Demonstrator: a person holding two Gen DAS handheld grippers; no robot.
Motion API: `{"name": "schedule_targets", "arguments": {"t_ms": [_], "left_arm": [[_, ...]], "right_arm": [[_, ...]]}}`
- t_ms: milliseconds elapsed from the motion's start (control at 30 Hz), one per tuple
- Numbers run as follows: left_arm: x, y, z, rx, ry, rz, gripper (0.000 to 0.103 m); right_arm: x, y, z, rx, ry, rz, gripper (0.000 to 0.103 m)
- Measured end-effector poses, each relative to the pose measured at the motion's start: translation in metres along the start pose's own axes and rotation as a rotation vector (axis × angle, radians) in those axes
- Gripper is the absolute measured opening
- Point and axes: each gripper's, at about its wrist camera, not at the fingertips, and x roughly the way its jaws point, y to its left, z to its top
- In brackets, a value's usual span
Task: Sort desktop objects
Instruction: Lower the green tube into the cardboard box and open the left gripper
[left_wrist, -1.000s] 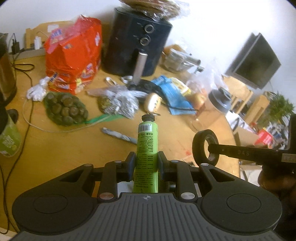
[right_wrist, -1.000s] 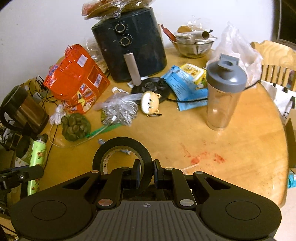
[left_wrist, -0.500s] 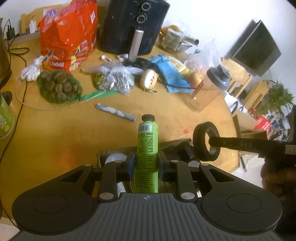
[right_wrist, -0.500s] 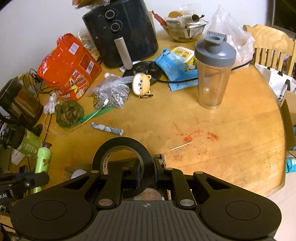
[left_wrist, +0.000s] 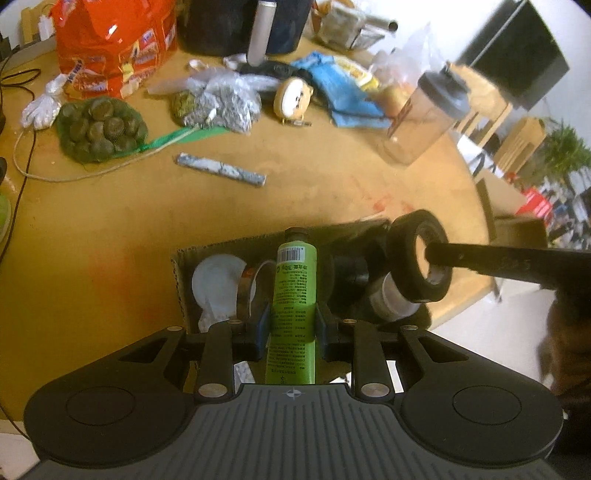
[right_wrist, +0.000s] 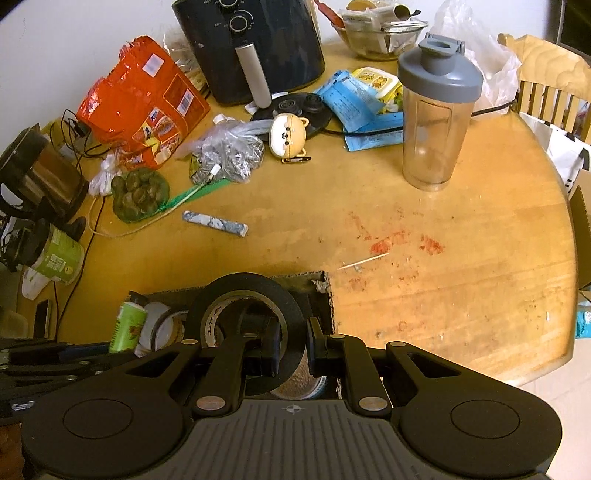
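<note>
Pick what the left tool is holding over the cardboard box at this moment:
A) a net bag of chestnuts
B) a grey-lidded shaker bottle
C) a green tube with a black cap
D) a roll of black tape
C: in the left wrist view, the left tool is shut on the green tube above the cardboard box, while the black tape roll sits in the right tool.
</note>
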Motion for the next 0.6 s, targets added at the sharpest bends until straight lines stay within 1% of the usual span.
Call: {"name": "schedule_targets", "arguments": {"t_ms": [33,100,167,200,267,600], "left_arm": [[0.0044,-0.0009,0.0007,0.002,0.02,0.012,0.029],[0.0081,-0.0017,0.0003,-0.001,0.036,0.022,0.039],[0.0072,-0.0015,0.0003,-0.003,0.031,0.02,0.042],[0.0065,-0.0015,0.0003,-0.001,0.028,0.02,0.048],[0.0043,-0.0006,0.0008,0.0,0.02,0.033,0.054],[0.0014,0.0075,0.0014,-0.032,0.008,0.063,0.054]], "right_arm": [[0.0005,-0.0001,-0.0005,0.001,0.003,0.0,0.016],[0.0015,-0.0003,-0.0016,0.002,0.009,0.0,0.016],[0.0022,-0.0004,-0.002,0.003,0.012,-0.001,0.016],[0.0024,-0.0005,-0.0019,0.004,0.013,-0.002,0.016],[0.0028,-0.0002,-0.0009,0.005,0.013,-0.003,0.016],[0.0052,0.006,0.004,-0.014,0.019,-0.002,0.016]]}}
